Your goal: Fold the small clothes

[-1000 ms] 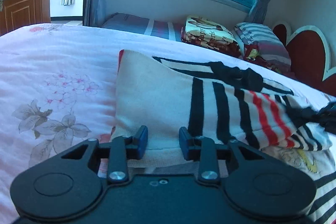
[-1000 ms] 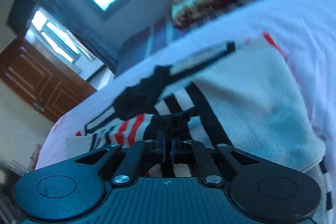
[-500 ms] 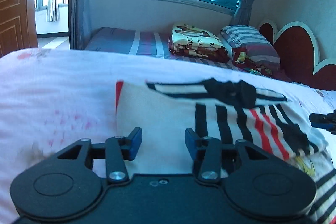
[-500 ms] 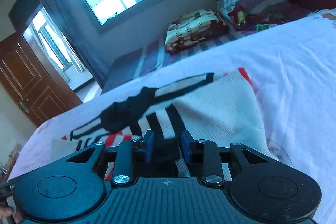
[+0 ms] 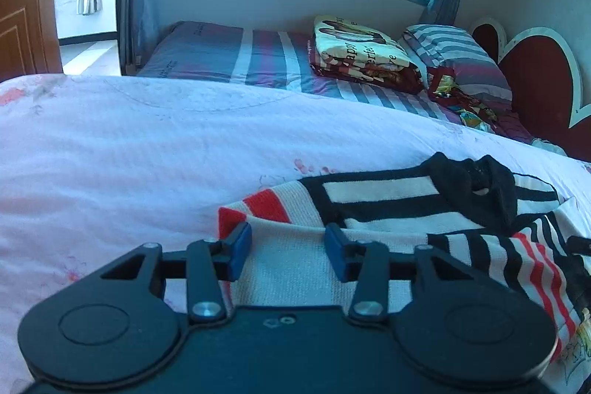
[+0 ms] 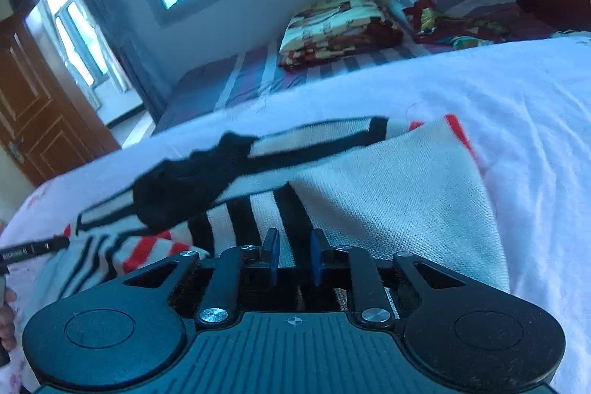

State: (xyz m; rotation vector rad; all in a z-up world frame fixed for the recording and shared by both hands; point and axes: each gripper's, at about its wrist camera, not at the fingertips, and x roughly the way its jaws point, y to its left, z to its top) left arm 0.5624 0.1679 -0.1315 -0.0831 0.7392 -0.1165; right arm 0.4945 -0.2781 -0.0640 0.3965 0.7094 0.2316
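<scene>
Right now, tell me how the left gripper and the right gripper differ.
The left gripper stands wider open than the right gripper, whose jaws are narrowly parted. The left has closed a little; the right has been closing more. The left sits over the plain cream edge of the striped garment; the right sits over a black stripe. Both have blue pads, and neither grips the cloth.

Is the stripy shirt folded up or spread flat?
Folded, at least partly. The stripy shirt has its plain white back turned over the striped front, with a creased edge, on the pink bedspread.
</scene>
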